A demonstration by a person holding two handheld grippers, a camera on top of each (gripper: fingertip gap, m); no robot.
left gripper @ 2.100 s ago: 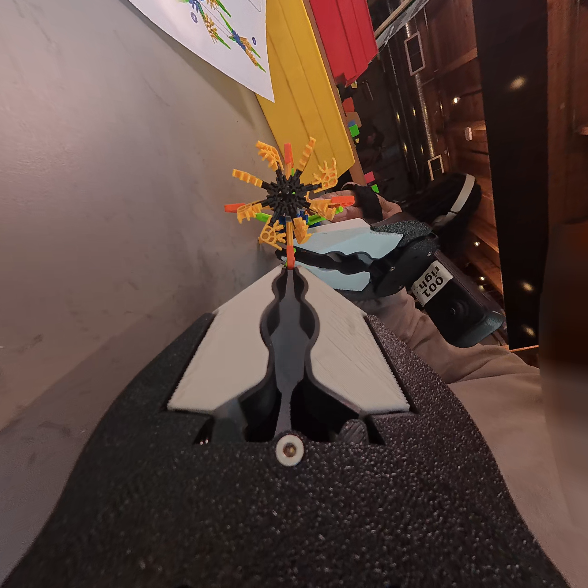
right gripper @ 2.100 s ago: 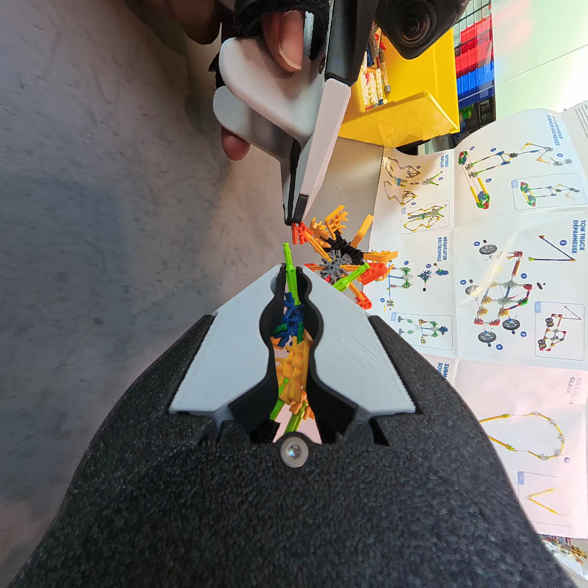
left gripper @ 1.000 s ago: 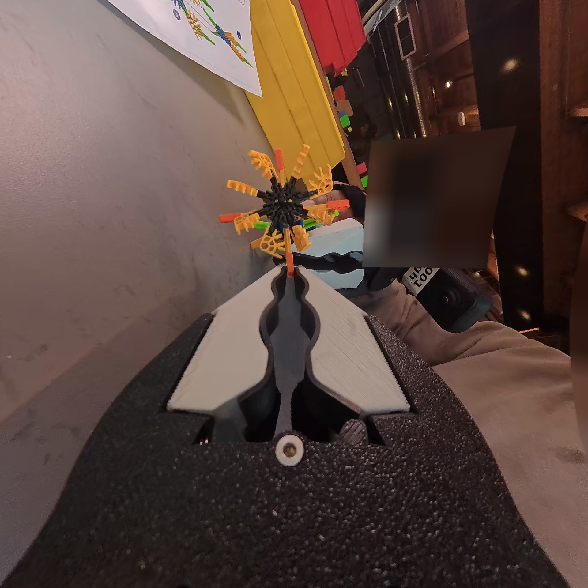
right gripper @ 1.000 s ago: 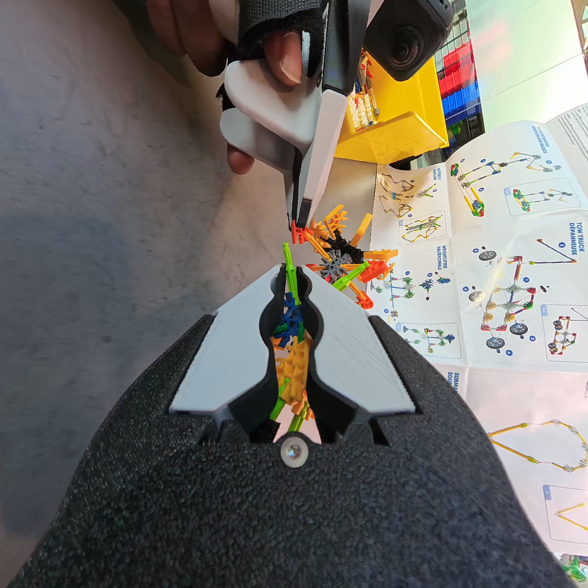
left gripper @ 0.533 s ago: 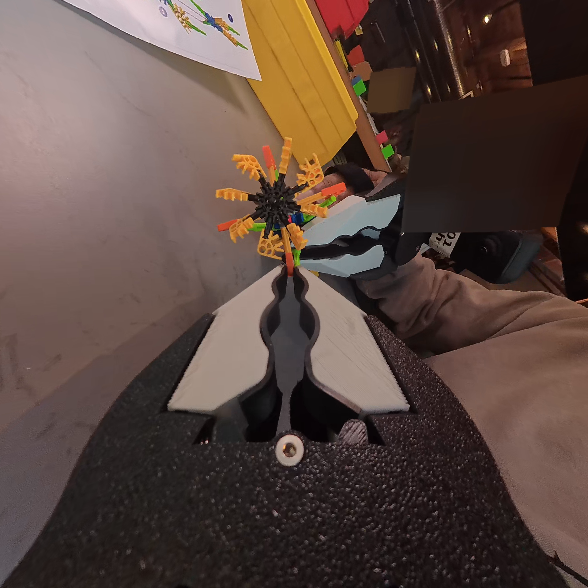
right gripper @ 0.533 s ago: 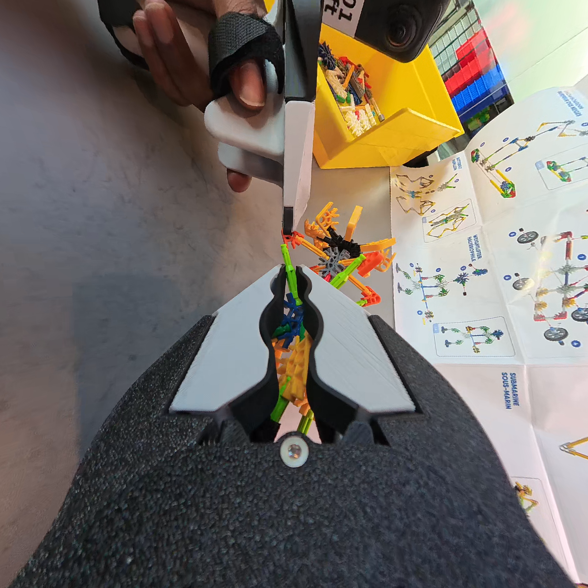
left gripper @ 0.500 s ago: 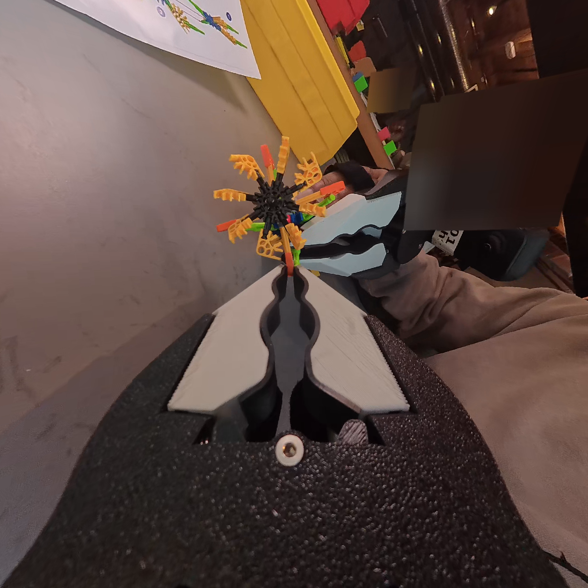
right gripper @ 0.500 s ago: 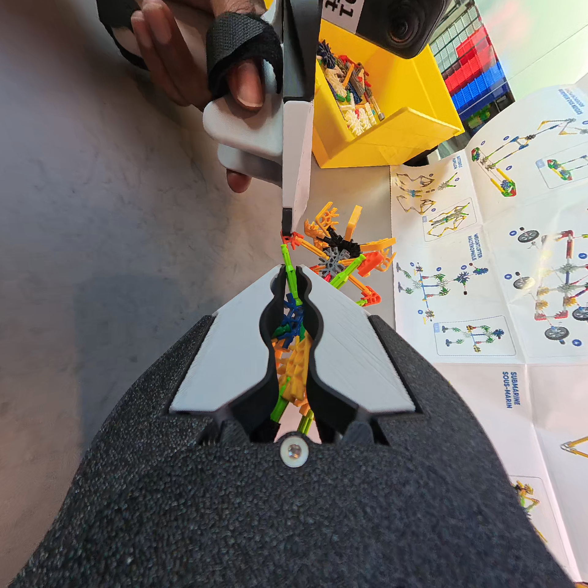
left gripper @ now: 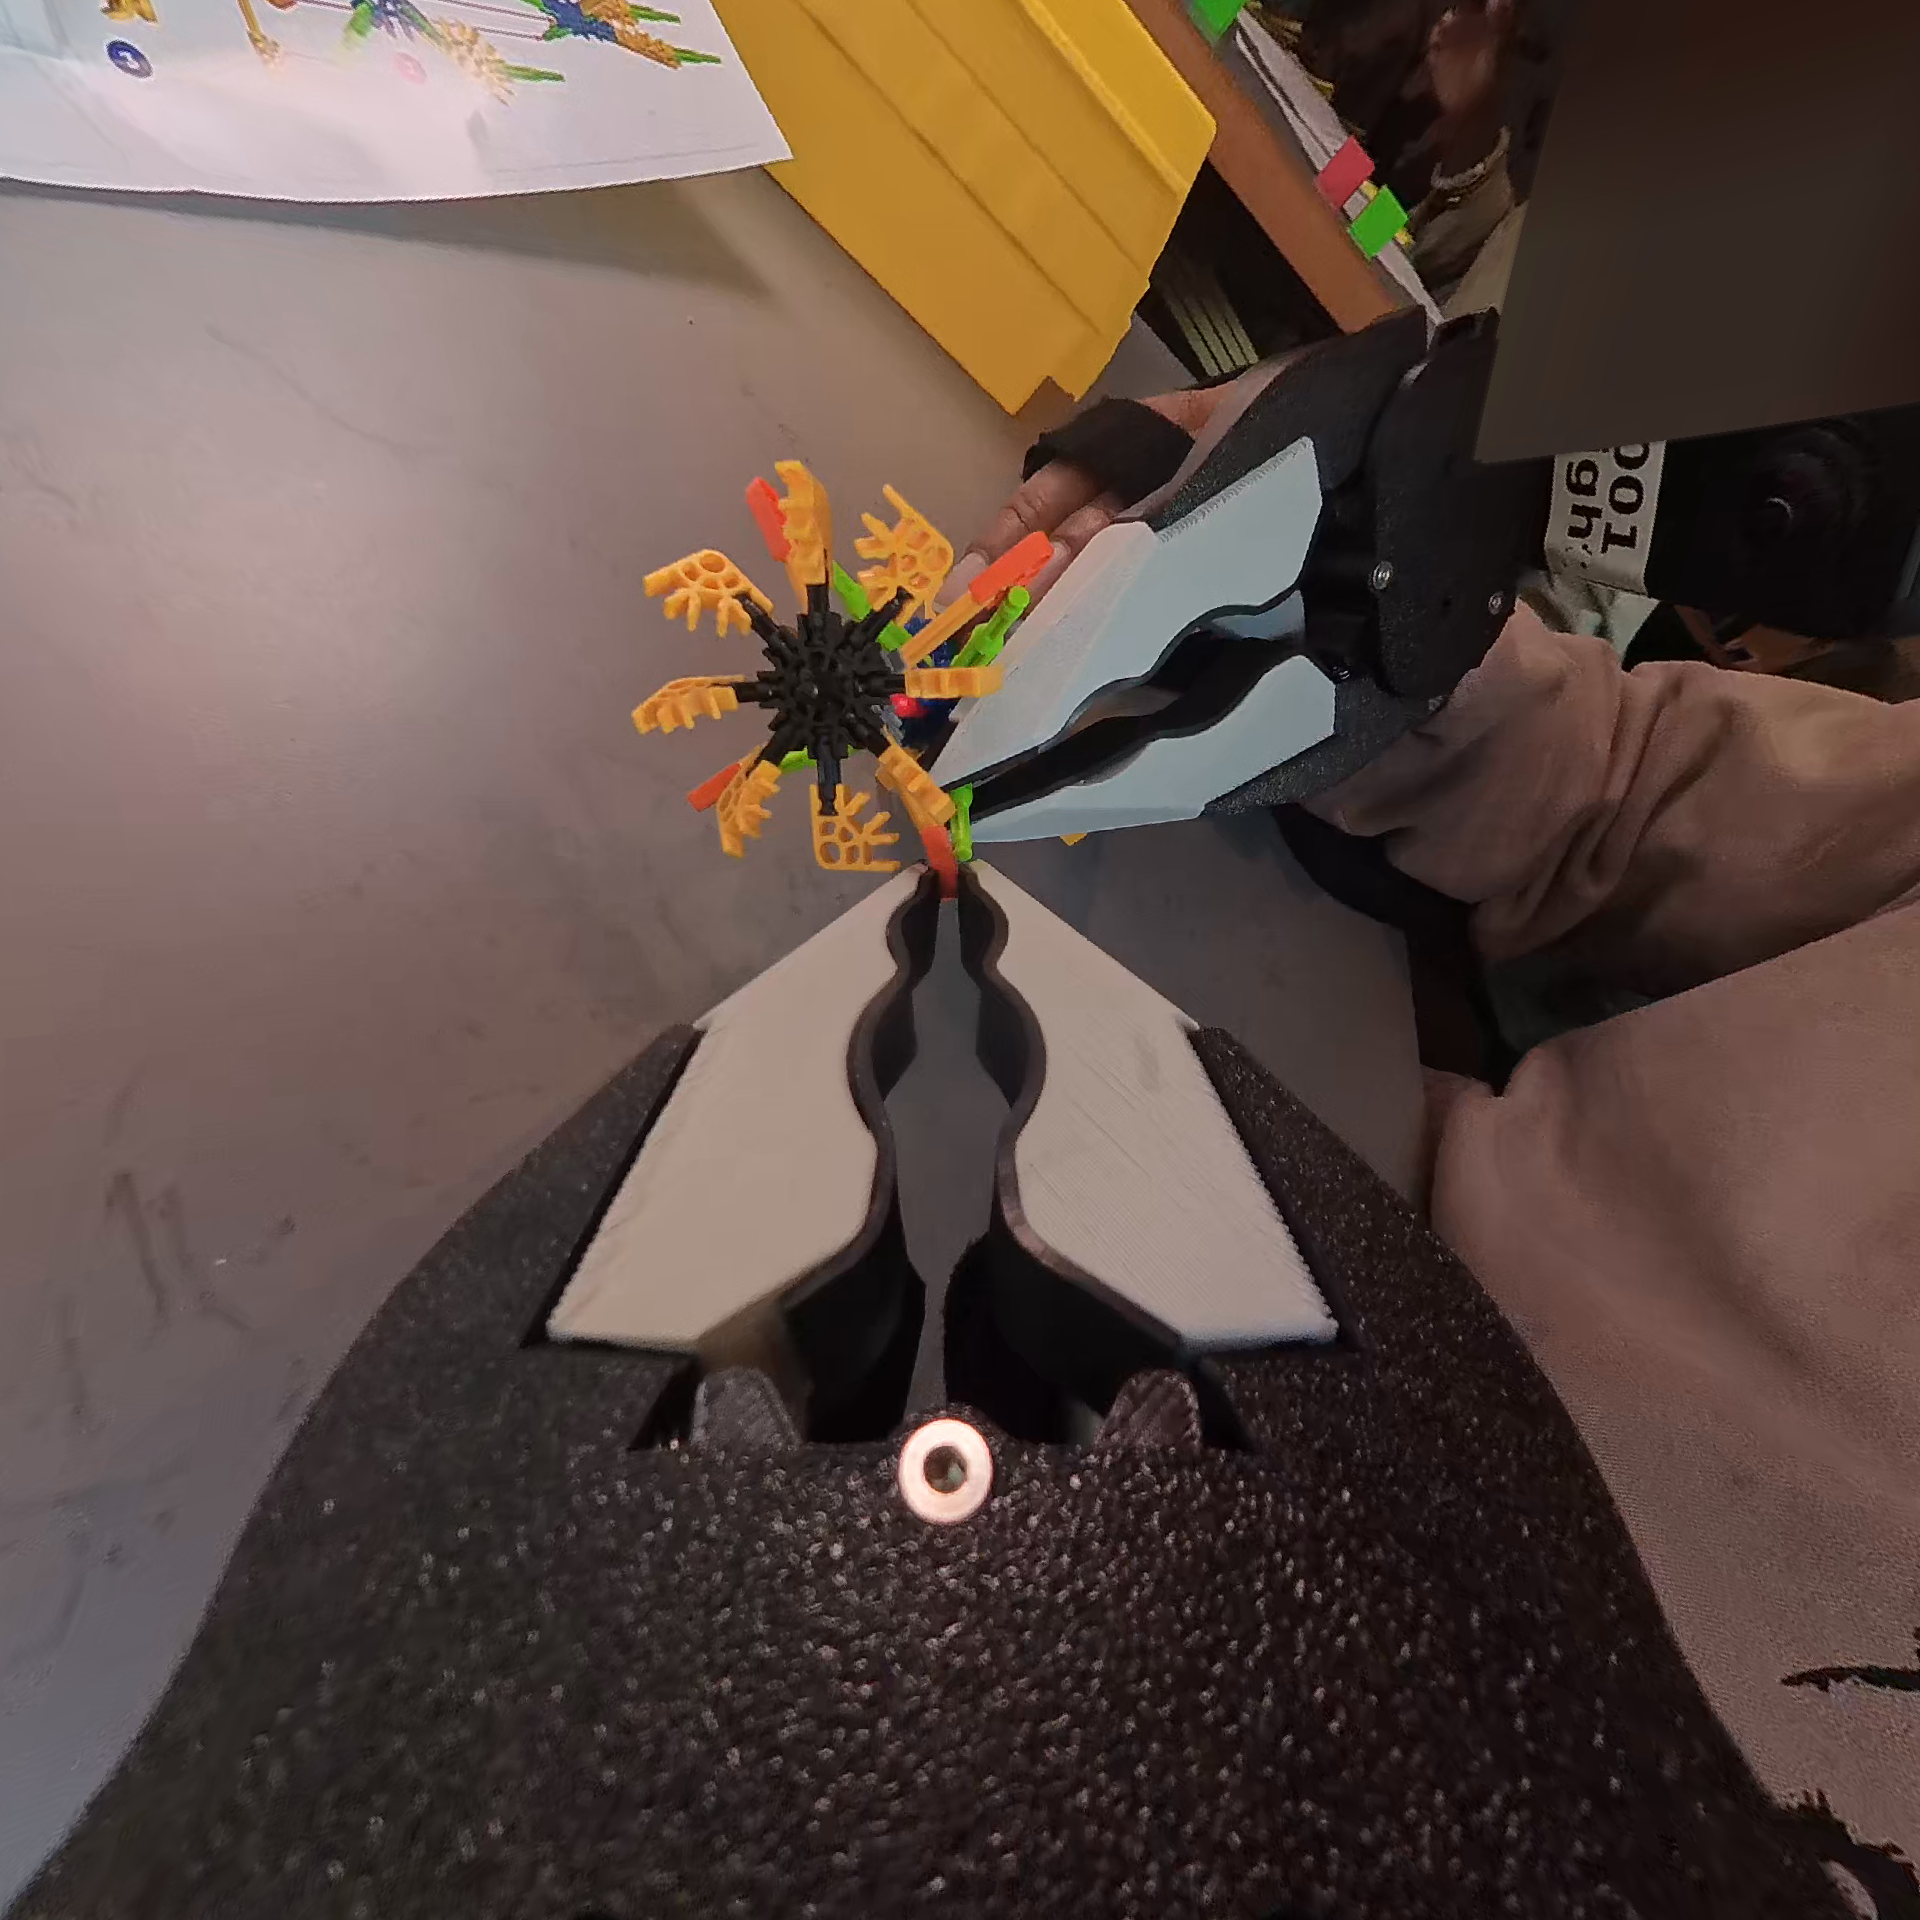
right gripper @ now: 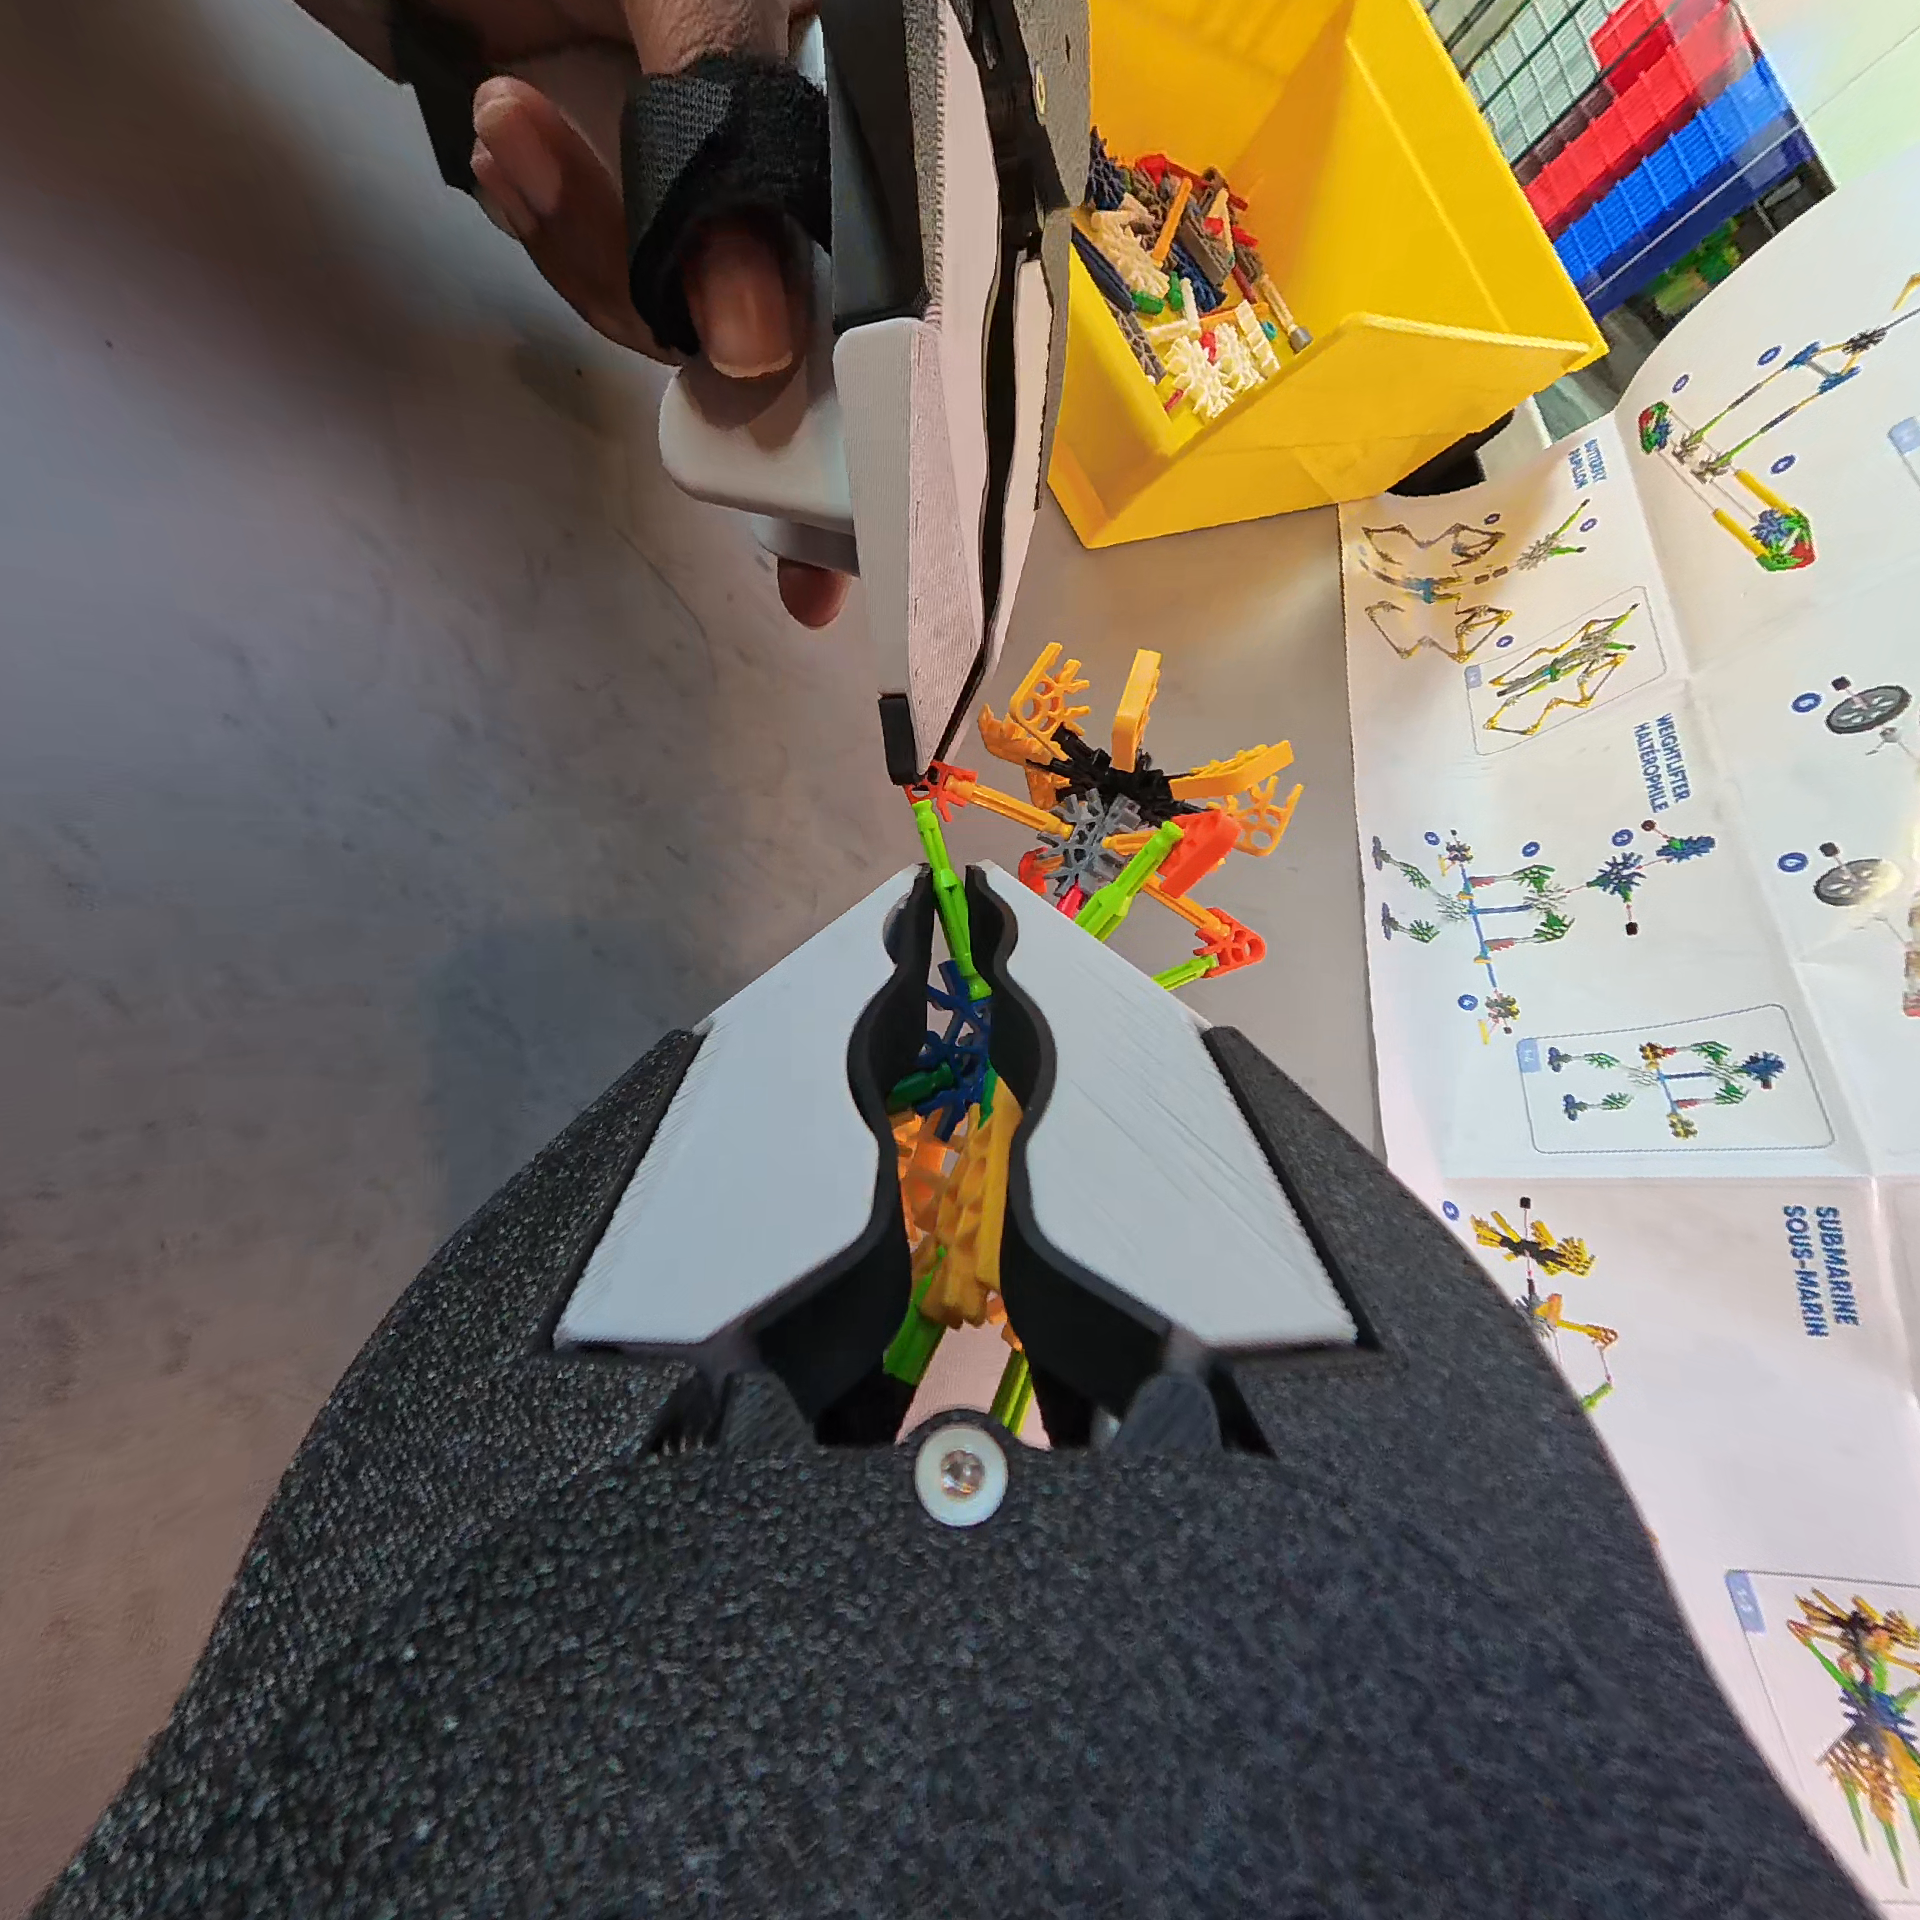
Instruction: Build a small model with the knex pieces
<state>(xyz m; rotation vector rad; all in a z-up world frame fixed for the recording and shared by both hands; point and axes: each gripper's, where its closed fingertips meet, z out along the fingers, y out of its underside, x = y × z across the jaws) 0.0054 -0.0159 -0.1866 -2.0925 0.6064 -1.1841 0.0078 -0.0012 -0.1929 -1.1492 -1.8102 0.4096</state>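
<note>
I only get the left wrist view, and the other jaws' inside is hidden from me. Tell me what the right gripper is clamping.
Observer: The right gripper is shut on a green rod of the construction-toy model. A blue snowflake connector and yellow pieces sit farther back between its jaws.
Operator: Report what's inside the yellow bin.
Observer: The yellow bin is open-topped and holds loose rods and connectors in mixed colours.
Operator: Say what's behind the black hub.
Observer: A grey snowflake connector sits against the black hub, on the side toward the right gripper.
</note>
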